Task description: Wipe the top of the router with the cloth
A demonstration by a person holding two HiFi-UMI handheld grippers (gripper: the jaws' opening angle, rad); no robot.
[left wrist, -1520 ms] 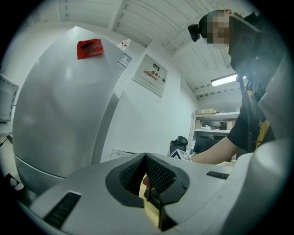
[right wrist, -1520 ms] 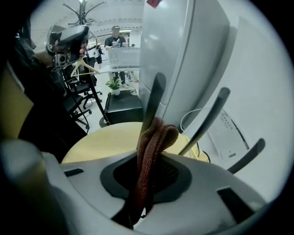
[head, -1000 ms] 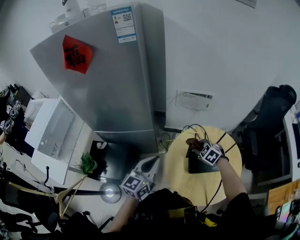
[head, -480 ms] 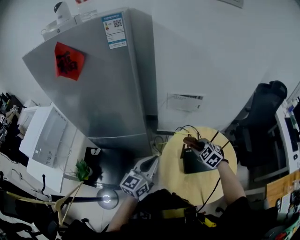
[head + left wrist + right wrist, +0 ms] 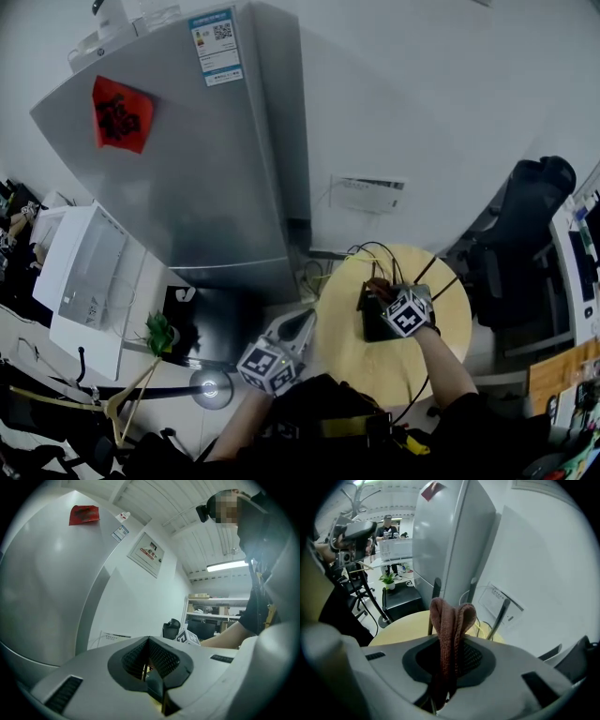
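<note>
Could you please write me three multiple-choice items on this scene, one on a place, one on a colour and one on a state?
1. Where does the router stand?
A. on the round table
B. on the floor
C. on a shelf

2. What colour is the cloth?
A. blue
B. reddish-brown
C. white

3. How is the left gripper?
A. shut and empty
B. shut on the cloth
C. wide open

Answers:
1 A, as the head view shows the black box with its antennas on the yellow tabletop.
2 B, as the right gripper view shows a reddish-brown fold in the jaws.
3 A, as the left gripper view shows the jaws together with nothing between them.
</note>
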